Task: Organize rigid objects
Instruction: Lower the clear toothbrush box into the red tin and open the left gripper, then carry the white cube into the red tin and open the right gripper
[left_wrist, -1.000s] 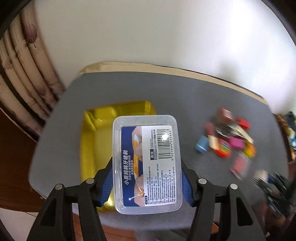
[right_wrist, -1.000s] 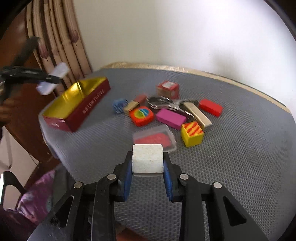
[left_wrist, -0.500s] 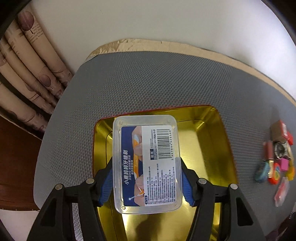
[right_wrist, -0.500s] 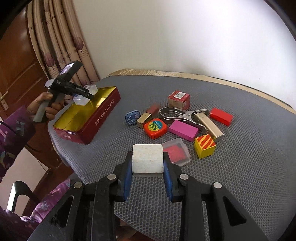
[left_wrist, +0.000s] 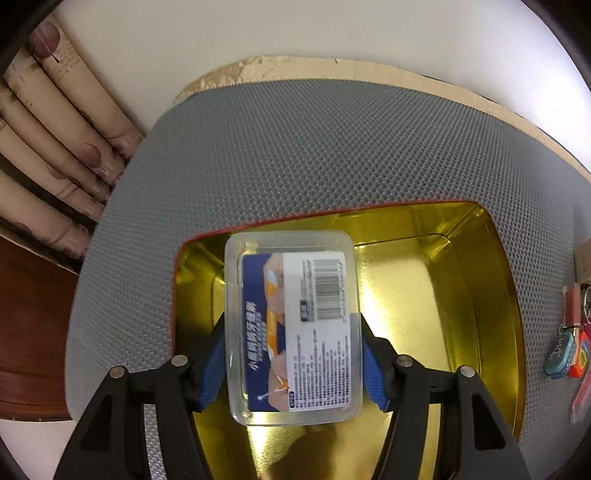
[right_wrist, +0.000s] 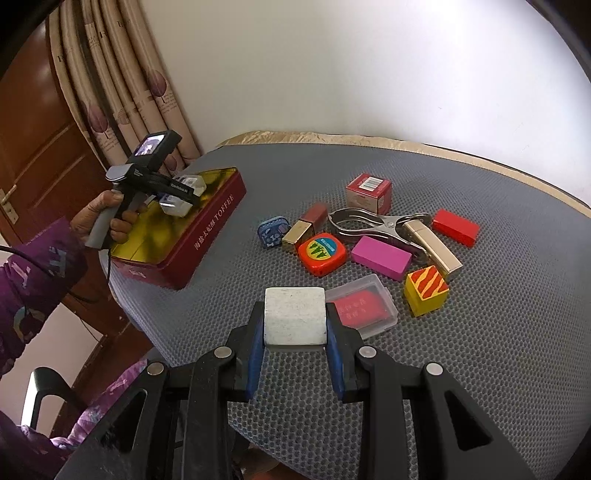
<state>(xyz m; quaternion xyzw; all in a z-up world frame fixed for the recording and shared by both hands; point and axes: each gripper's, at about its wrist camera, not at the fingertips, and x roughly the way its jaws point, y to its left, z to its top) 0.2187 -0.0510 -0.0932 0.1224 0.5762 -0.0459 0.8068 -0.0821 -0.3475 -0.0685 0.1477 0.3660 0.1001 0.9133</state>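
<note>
A grey, honeycomb-textured mat (right_wrist: 498, 362) covers the round tabletop, whose pale tan rim (left_wrist: 369, 72) shows past the mat's far edge, well ahead of the fingers. Beyond that stands a plain white wall (right_wrist: 351, 66). Beige pleated curtains printed with dark maroon leaf shapes (left_wrist: 55, 140) hang far off to the left of the fingers, beside a reddish-brown wooden door (right_wrist: 40, 162). A black chair frame (right_wrist: 40, 387) sits low at the left.
</note>
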